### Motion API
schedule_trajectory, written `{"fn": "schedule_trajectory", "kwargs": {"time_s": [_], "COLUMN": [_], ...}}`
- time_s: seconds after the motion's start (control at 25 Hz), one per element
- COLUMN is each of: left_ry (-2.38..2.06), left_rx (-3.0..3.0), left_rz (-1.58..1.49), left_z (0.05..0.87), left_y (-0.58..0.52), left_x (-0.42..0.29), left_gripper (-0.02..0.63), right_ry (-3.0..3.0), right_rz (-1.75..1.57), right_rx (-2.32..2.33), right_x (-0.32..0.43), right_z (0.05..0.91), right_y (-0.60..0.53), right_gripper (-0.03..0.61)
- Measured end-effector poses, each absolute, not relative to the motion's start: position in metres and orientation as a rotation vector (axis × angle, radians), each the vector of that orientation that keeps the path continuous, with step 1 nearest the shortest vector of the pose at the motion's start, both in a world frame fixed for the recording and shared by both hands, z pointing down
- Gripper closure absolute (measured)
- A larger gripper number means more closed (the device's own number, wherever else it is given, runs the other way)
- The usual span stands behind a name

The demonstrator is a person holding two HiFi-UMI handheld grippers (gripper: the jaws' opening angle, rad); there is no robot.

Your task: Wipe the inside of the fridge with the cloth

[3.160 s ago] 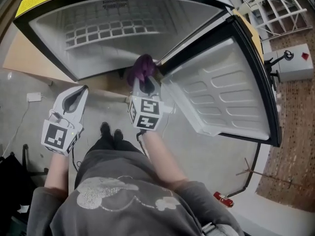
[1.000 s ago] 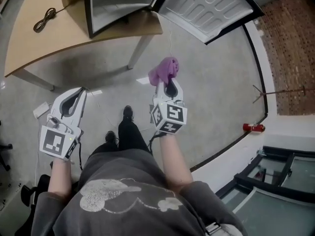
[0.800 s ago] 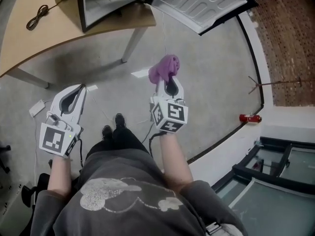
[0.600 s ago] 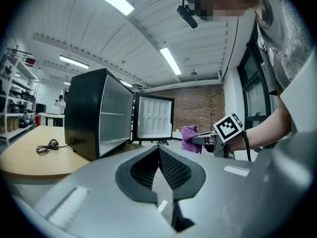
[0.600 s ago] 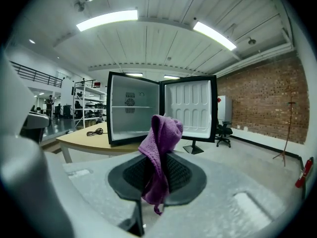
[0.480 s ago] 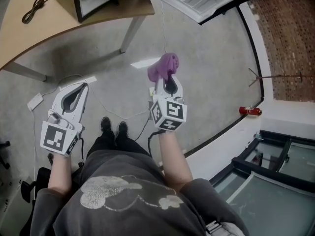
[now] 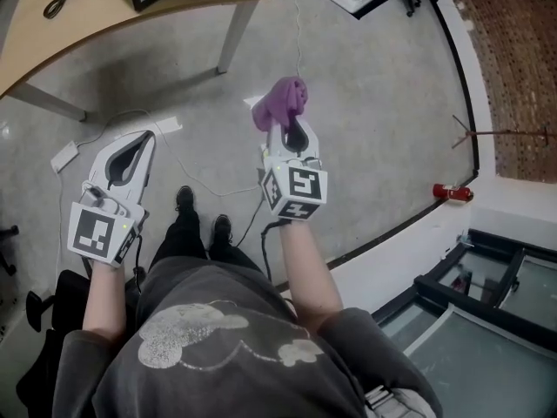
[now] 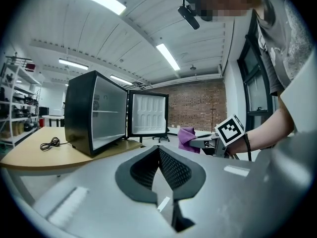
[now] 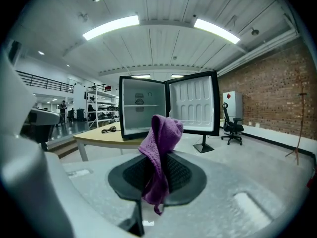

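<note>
Where my right gripper (image 9: 157, 177) pinches shut, the purple cloth (image 9: 161, 143) is caught between its two pads. One end stands up in a fold above the jaws and a short tail hangs below them. My left gripper (image 8: 159, 168) has its jaws pressed together with nothing between them. I hold both over the grey floor (image 7: 383, 129), side by side but apart, the right one a little further forward, with my shoes (image 7: 202, 220) just behind them. A thin white cable (image 7: 187, 174) trails over the floor beneath the grippers. Well ahead of the cloth, the black fridge (image 9: 141, 105) stands on the wooden table (image 8: 34, 155). Its door (image 9: 194, 105) is swung wide open on the right as I face it, and the pale inside shows one shelf. A coiled black cord (image 8: 51, 144) lies on the tabletop beside the fridge. An office chair (image 9: 232, 125) stands beyond the door, near the brick wall (image 9: 267, 98). A small red object (image 7: 452, 192) lies by the floor's edge at my right.
</note>
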State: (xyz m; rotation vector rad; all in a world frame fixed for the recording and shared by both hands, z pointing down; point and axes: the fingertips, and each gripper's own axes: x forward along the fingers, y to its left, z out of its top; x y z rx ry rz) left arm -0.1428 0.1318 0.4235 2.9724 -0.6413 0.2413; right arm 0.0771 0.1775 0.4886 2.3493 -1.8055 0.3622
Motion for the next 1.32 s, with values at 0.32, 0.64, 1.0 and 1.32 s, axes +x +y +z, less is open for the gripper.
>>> {"fn": "schedule_trajectory", "kwargs": {"time_s": [0.32,0.64,1.0,1.32], "left_ry": [-0.637,-0.65,-0.661,-0.647], "left_rx": [2.982,3.02,3.027,3.029], "left_rz": [0.233,0.147,0.129,0.121], "left_z": [0.408,0.386,0.379,0.372], "left_y": [0.174,0.181,0.167,0.147], "left_x": [-0.126,-0.115,-0.11,-0.117], "left_gripper": [0.595,0.595,0.595,0.595], "right_ry": [-1.876,-1.886,-1.923,-1.961], "right_rz": [0.343,0.279,0.236,0.226], "right_rx": [2.338,2.325,2.281,2.237], "right_x": [0.09,0.105,0.104,0.08], "right_z": [0.471,0.448,0.435,0.428], "right_y": [0.213,0.22,0.202,0.177], "right_gripper": [0.54,0.541,0.541,0.541]}}
